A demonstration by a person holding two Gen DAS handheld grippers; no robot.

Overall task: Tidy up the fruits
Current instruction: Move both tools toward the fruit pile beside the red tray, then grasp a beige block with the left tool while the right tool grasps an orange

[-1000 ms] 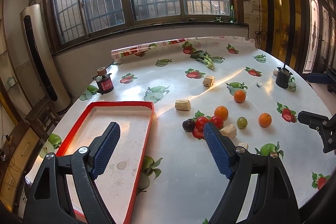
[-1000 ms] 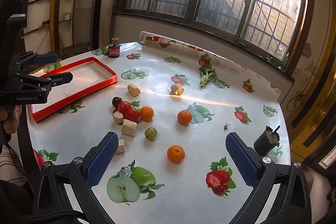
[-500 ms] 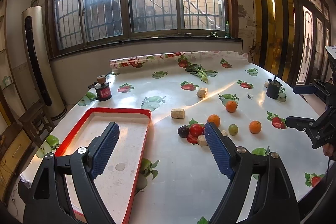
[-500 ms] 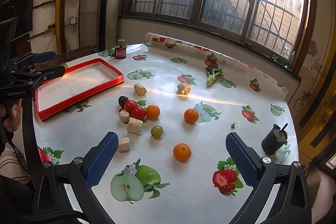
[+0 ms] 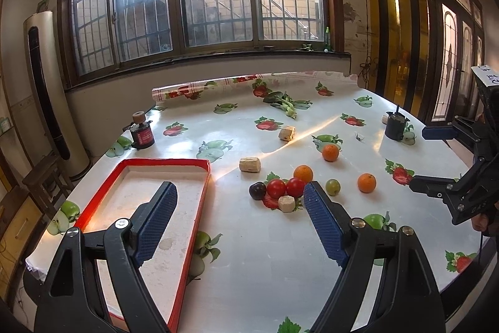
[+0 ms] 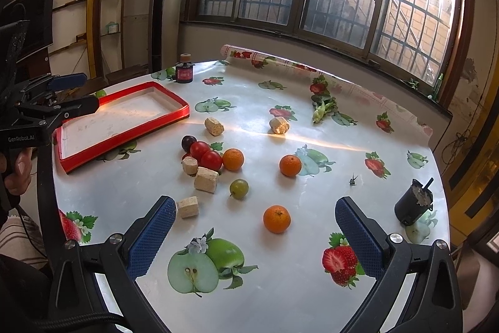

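The left wrist camera looked from the table's near edge, above the red tray (image 5: 204,180), toward the window. The right wrist camera looked from another side, further right. Both views shared the fruit cluster (image 5: 285,186) (image 6: 212,156) and the tray (image 6: 184,110).

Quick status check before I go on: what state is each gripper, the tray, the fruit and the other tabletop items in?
Left hand-held gripper: open, holding nothing, over the tray's near edge.
Right hand-held gripper: open, holding nothing.
Red tray: no fruit in it.
Oranges: three, loose on the table.
Tomatoes: two, touching.
Dark plum: beside the tomatoes.
Green grape: alone.
Black cup: upright.
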